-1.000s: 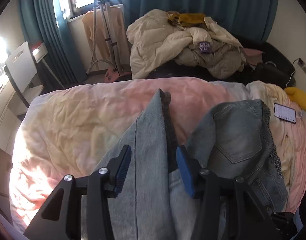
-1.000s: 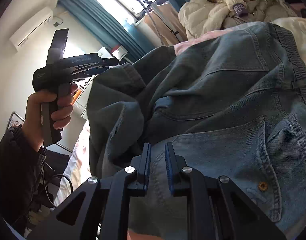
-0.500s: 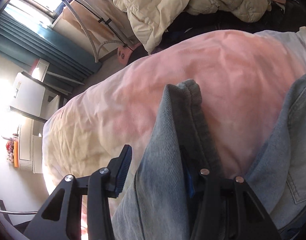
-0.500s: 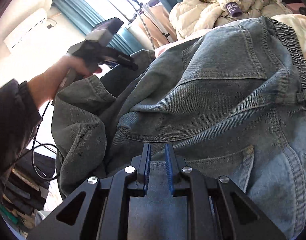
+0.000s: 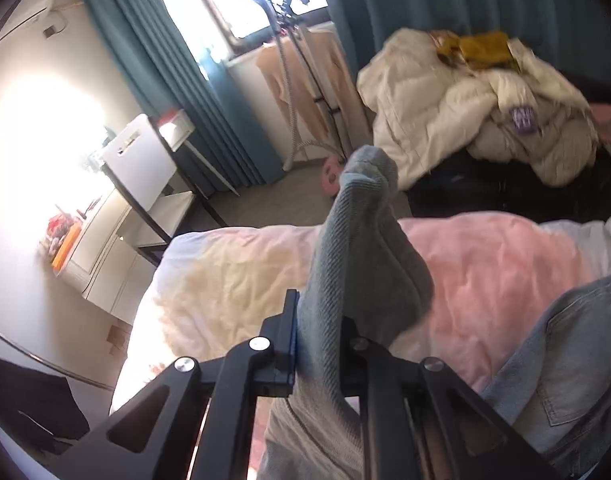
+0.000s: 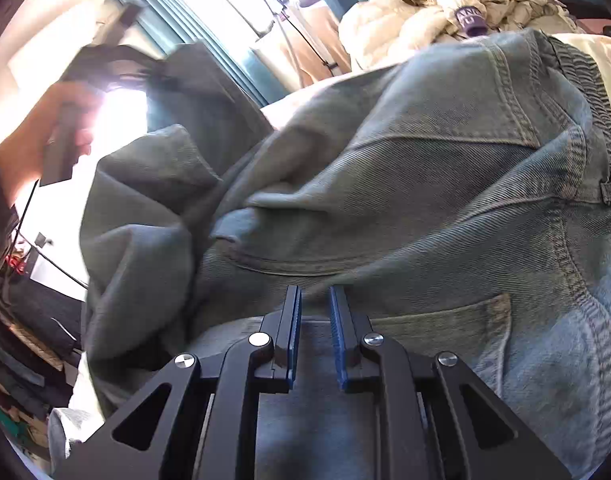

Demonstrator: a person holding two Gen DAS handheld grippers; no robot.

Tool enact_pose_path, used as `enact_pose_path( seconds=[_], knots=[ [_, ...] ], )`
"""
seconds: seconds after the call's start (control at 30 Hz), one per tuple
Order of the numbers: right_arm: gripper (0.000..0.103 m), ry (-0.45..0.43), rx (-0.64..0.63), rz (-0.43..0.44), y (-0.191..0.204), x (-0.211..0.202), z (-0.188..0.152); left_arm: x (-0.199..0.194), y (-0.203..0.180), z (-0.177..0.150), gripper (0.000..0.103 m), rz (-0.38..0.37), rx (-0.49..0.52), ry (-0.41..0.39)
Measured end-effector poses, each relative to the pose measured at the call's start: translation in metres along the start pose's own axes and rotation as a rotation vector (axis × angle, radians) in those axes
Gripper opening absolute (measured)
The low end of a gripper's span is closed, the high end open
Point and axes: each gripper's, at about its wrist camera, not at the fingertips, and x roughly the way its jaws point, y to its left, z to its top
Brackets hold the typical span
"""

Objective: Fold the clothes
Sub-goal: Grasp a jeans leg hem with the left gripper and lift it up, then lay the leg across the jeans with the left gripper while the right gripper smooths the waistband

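Over the bed [image 5: 485, 264], jeans [image 5: 357, 256] hide the left gripper's [image 5: 319, 316] right finger.

One second ago the left gripper [image 5: 319, 334] stood wide open over the jeans leg [image 5: 357, 240], which lay flat on the bed cover [image 5: 233, 280]. Now its fingers are closed on the denim, and the leg end is lifted off the cover and stands up, folded over itself. In the right wrist view the left hand [image 6: 33, 132] has gone higher and appears blurred, probably moving, and the raised cloth [image 6: 193, 92] hangs from it. The right gripper [image 6: 315, 334] has its fingers slightly wider apart on the jeans [image 6: 445, 184] than before.
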Motion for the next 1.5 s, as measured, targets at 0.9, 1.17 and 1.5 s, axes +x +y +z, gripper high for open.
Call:
enact_pose_path(
  seconds=[0.9, 1.17, 1.5],
  knots=[
    [0.015, -0.068, 0.129, -0.116, 0.044, -0.086, -0.029, -0.133, 0.384, -0.423, 0.008, -0.143, -1.019, -0.066],
    [0.056, -0.162, 0.439, -0.193, -0.021, -0.164, -0.023, -0.071, 0.385, -0.525, 0.007, -0.144, -1.158, 0.07],
    [0.077, -0.055, 0.808, -0.196, -0.123, -0.194, -0.06, -0.035, 0.381, -0.552, 0.007, -0.096, -1.134, 0.117]
  ],
)
